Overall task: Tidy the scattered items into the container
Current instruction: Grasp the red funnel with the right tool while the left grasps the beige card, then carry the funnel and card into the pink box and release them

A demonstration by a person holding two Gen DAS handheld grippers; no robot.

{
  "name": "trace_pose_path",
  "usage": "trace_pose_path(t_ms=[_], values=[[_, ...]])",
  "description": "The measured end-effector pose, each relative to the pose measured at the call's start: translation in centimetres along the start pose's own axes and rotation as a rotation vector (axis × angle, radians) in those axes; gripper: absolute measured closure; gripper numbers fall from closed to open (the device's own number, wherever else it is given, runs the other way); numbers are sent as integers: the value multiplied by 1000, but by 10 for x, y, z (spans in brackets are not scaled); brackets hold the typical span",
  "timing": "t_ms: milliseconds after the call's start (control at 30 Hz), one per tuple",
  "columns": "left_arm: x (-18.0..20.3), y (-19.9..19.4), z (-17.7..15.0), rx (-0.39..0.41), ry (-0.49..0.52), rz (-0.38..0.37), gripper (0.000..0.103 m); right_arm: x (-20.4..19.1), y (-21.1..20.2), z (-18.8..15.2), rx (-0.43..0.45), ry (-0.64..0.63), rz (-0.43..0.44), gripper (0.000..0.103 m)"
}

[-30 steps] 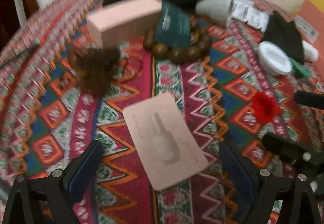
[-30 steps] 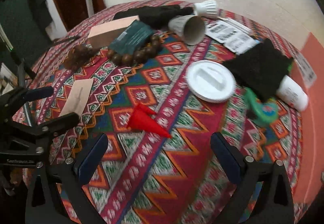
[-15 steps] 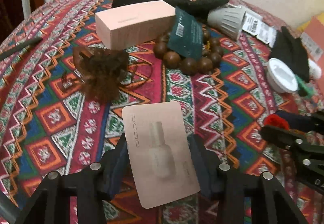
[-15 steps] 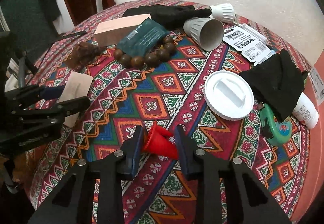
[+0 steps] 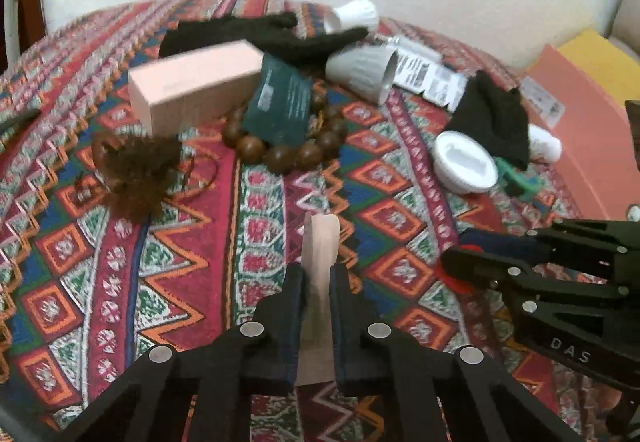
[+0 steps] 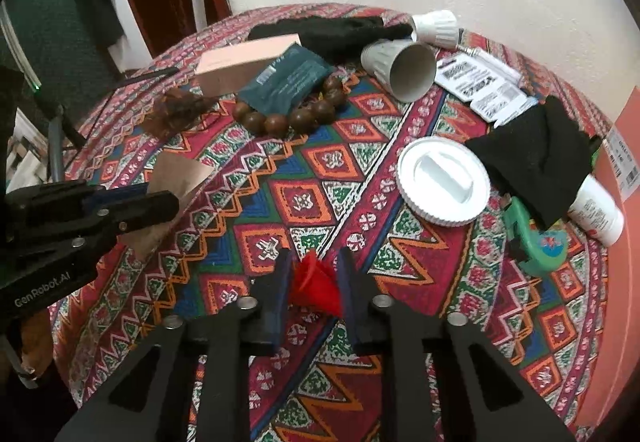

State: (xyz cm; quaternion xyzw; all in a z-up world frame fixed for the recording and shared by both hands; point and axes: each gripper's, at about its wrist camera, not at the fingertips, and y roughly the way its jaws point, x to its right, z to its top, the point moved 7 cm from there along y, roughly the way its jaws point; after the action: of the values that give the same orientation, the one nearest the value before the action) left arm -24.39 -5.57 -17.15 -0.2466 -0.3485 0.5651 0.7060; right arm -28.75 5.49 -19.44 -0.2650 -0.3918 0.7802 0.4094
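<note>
Left wrist view: the left gripper (image 5: 316, 306) has just been closing, and its two pads now pinch one pink card (image 5: 320, 246), which bows between them and stands edge-on above the patterned tablecloth (image 5: 120, 282). In the right wrist view the right gripper (image 6: 314, 282) has likewise just been closing; its two pads squeeze one small red cone (image 6: 316, 282), crumpled between them just above the cloth.

Scattered farther back, counted: one pink box (image 5: 192, 82), one dark green packet (image 5: 280, 102) lying on one string of large brown wooden beads (image 5: 280, 154), one brown tassel (image 5: 136, 170), and two ribbed white cups (image 6: 400, 66), the nearer one on its side with its mouth open to the right camera, the other (image 6: 434, 24) behind it. Two black cloths lie there, one long at the back (image 6: 340, 30) and one at the right (image 6: 536, 158). Beside the right one sit one round white lid (image 6: 444, 180), one green tape measure (image 6: 540, 242) and one white tube (image 6: 596, 210). Several white printed labels (image 6: 480, 82) lie near the cups. One flat pink surface (image 5: 580, 122) borders the cloth at the right; I cannot tell whether it is the container.
</note>
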Motion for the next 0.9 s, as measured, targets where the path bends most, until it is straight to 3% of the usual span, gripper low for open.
trace_pose_path(t_ms=[233,633,900], values=[[12,-29,9,49,15,-41,96,-6,-25,3,44,-14,12,95],[51,-68,30,109,58,-41,96,-5,-84,8,147,9,36,95],[110,-93,49,156,142,-63,96,25,-149,5,254,69,-1,95]])
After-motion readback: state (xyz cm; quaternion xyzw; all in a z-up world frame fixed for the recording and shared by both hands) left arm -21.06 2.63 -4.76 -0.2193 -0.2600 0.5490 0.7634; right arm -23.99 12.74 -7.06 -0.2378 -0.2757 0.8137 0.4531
